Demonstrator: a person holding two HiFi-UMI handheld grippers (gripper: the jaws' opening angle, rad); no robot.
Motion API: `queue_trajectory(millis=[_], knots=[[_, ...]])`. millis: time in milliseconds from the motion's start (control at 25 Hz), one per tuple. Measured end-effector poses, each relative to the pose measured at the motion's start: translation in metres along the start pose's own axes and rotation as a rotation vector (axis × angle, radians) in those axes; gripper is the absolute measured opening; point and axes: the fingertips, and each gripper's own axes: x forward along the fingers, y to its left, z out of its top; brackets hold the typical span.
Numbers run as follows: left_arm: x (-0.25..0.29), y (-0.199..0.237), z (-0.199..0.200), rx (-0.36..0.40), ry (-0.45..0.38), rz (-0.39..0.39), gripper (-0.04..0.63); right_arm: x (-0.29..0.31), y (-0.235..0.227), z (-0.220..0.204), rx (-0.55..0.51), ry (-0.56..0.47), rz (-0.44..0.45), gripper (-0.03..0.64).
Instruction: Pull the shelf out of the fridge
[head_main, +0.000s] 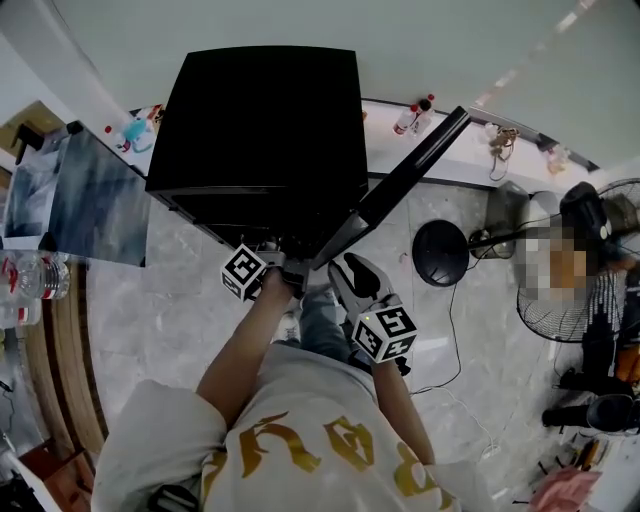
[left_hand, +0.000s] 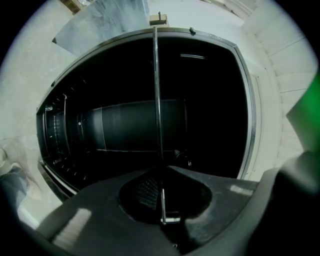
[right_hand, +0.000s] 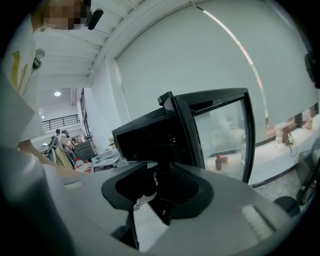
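Observation:
A black fridge (head_main: 260, 120) stands in front of me with its glass door (head_main: 410, 165) swung open to the right. My left gripper (head_main: 290, 268) is at the lower front of the opening. In the left gripper view it (left_hand: 161, 212) is shut on the front wire of the shelf (left_hand: 156, 100), which shows edge-on as a thin metal rod across the dark interior. My right gripper (head_main: 345, 272) hangs just right of the left one, below the door's edge. In the right gripper view it (right_hand: 152, 192) is open with nothing between its fingers and faces the fridge (right_hand: 150, 135) and door (right_hand: 225, 130).
A standing fan (head_main: 575, 270) and a round black base (head_main: 440, 252) are on the floor to the right, with a cable trailing. Bottles (head_main: 412, 116) stand on the ledge behind the fridge. A bluish panel (head_main: 90, 200) and a table with water bottles (head_main: 40, 275) are at the left.

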Motion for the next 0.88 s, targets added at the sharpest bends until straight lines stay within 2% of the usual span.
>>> queue_trajectory(millis=[880], knots=[[-0.04,0.001,-0.017,-0.01,0.029,0.024,0.017,-0.012,0.004,0.01,-0.044,-0.047,-0.039,0.14]])
